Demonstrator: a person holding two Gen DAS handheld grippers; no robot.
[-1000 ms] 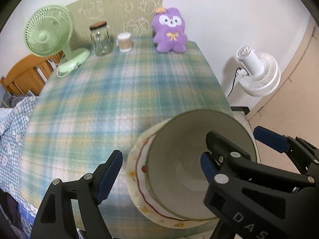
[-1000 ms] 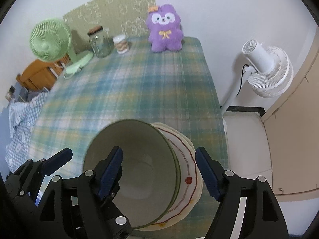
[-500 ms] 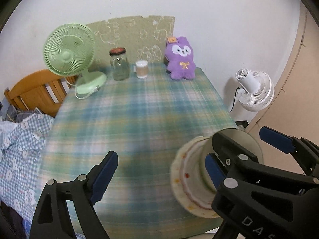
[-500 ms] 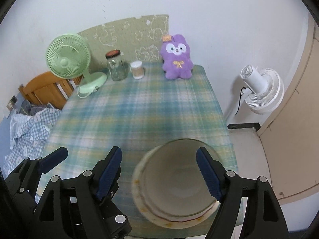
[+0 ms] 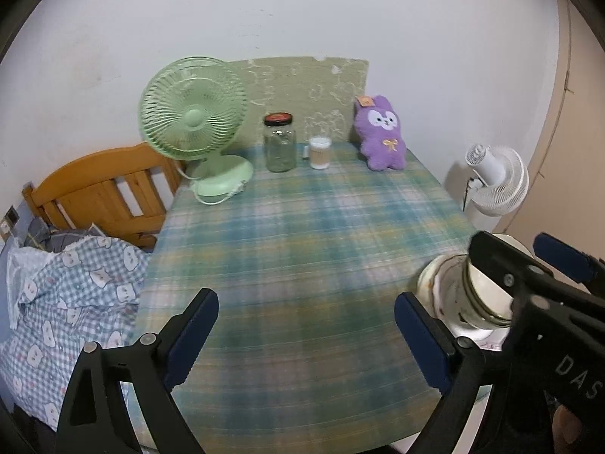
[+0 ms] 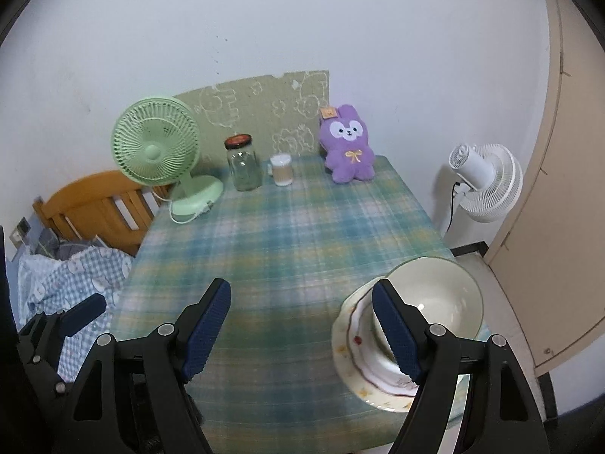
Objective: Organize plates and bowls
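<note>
Two dishes, the bowl (image 6: 435,302) nested in the plate (image 6: 349,344), are sitting at the surface's (image 6: 287,249) near right corner. My right hand-held gripper (image 6: 302,329) and left hand-held gripper (image 5: 306,336) are both hanging spread and empty; a stray finger could be nudging the stack off the edge.
</note>
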